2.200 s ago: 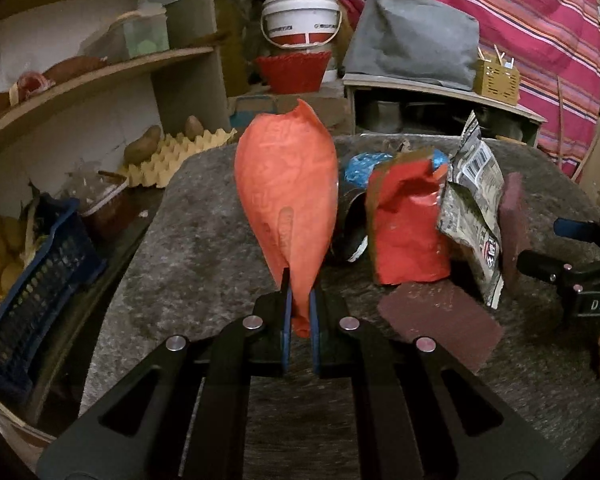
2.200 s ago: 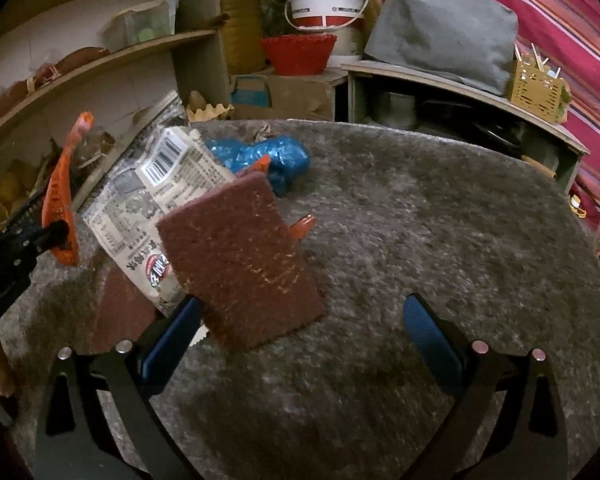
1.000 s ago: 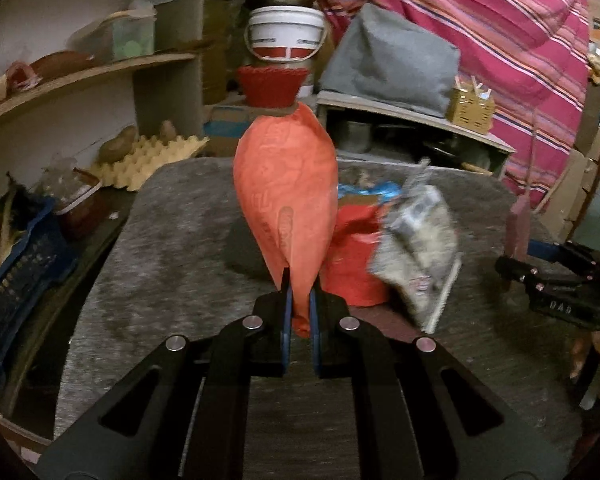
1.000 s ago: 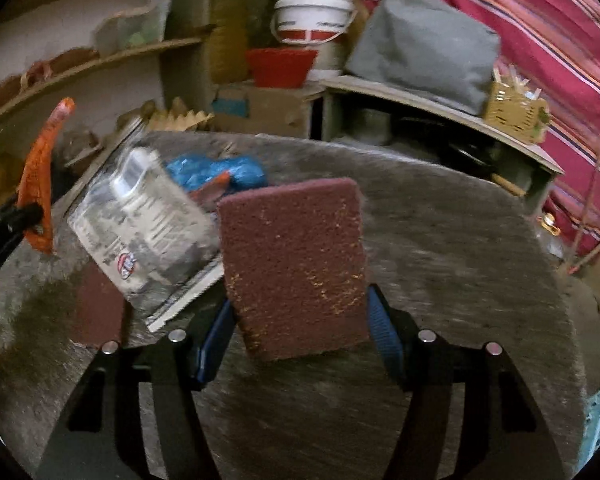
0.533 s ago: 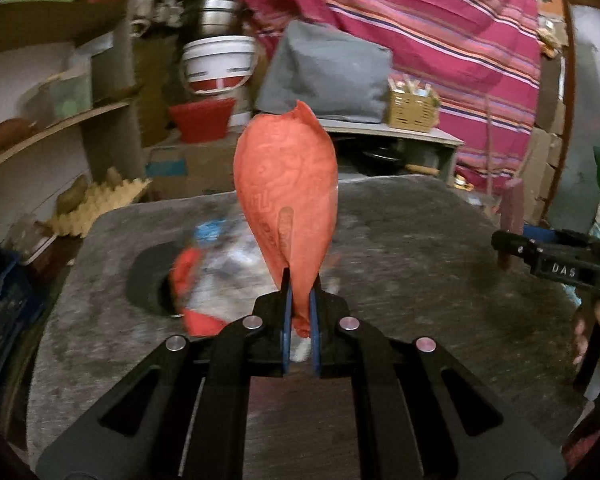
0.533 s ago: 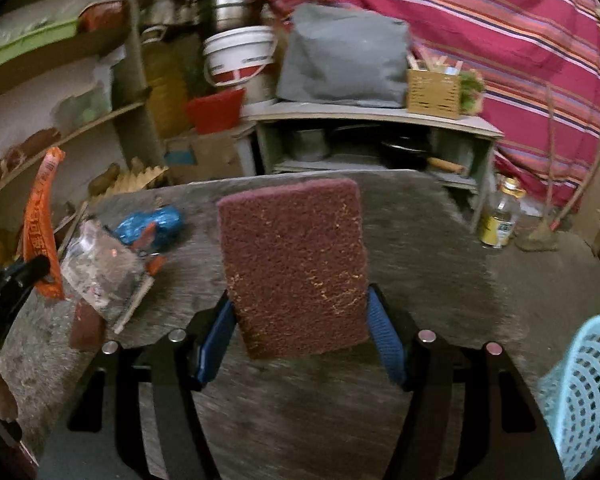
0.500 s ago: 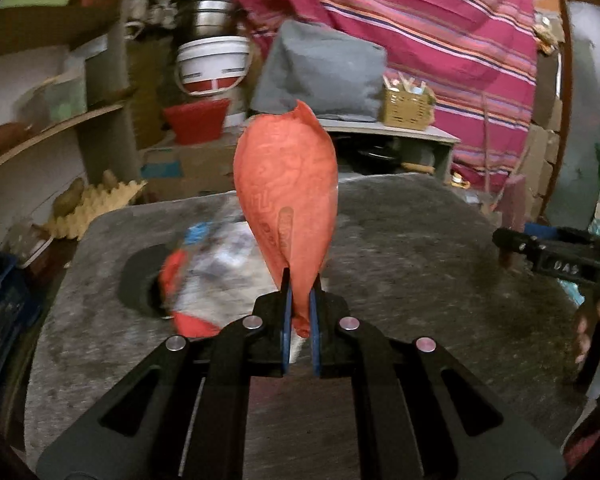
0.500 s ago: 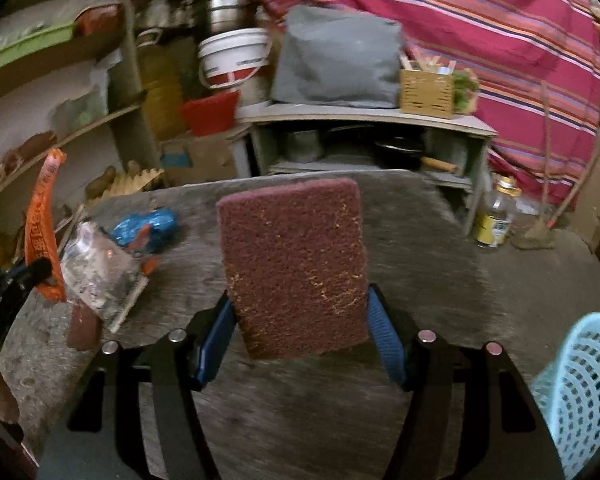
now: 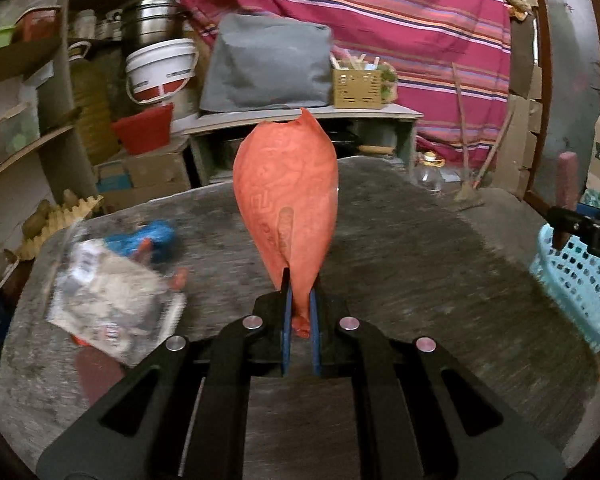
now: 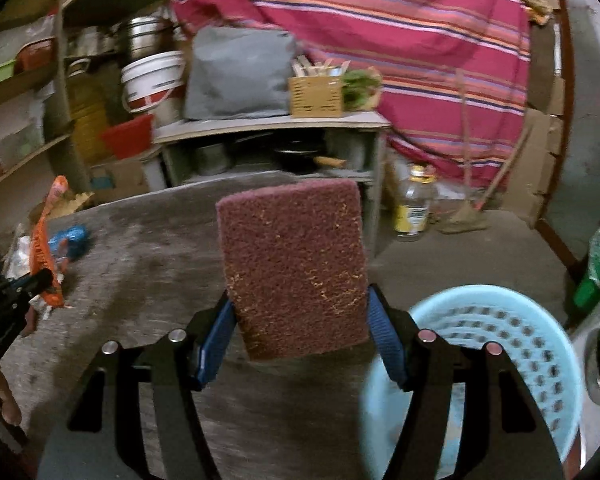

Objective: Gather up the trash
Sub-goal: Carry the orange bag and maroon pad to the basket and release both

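Far left on the grey table (image 9: 400,240): leftover trash, a crumpled printed wrapper (image 9: 108,300) beside a blue wrapper (image 9: 148,236). Centre: left gripper (image 9: 299,320) clenched on an orange wrapper (image 9: 288,196) standing upright. Further right: right gripper (image 10: 300,332) squeezing a maroon scouring pad (image 10: 296,268) by its side edges. Far right, beyond the table edge: pale blue basket (image 10: 496,344). Best carried fully over the basket mouth before letting go, one piece at a time, low enough not to flutter aside. Unlike a second ago: basket now in sight, trash pile shifted leftward.
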The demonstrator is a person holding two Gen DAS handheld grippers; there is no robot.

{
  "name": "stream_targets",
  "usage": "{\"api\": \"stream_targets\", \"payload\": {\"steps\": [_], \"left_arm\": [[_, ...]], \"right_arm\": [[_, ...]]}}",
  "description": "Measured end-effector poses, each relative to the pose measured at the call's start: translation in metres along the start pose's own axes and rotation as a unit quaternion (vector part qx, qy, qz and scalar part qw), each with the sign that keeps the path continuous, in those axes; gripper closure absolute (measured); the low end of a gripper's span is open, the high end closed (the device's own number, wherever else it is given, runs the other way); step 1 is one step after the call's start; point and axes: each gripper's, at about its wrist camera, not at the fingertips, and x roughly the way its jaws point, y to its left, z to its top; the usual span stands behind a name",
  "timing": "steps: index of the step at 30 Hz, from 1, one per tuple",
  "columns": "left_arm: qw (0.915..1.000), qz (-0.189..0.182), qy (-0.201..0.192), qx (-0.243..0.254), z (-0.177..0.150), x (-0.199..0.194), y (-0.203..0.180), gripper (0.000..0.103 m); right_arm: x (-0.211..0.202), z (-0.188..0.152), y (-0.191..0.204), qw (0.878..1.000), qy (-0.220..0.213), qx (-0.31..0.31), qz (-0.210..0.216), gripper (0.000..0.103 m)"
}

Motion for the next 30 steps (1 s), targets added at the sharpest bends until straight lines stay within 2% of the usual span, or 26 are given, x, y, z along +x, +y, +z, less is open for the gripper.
{"api": "stream_targets", "payload": {"steps": [5, 9, 18, 24, 28, 30], "left_arm": [[0.9988, -0.039, -0.016, 0.024, 0.014, -0.009, -0.054, 0.097], [0.9948, -0.092, -0.021, 0.04, 0.023, -0.011, -0.107, 0.097], [0.9838, -0.159, -0.008, 0.083, 0.019, 0.0, -0.218, 0.097], [0.9765, -0.19, 0.004, 0.101, 0.012, 0.007, -0.267, 0.096], [0.9731, -0.204, 0.015, 0.106, 0.01, 0.015, -0.285, 0.095], [0.9729, -0.203, 0.019, 0.11, 0.008, 0.018, -0.291, 0.084]], "right_arm": [[-0.014, -0.003, -0.062, 0.999, -0.002, 0.032, -0.038, 0.039], [-0.02, -0.008, -0.097, 0.997, -0.002, 0.052, -0.058, 0.039], [-0.034, -0.021, -0.167, 0.991, -0.01, 0.114, -0.07, 0.039], [-0.038, -0.032, -0.193, 0.988, -0.005, 0.132, -0.081, 0.039], [-0.041, -0.041, -0.208, 0.987, -0.001, 0.14, -0.085, 0.039], [-0.042, -0.043, -0.214, 0.986, 0.001, 0.142, -0.085, 0.039]]}}
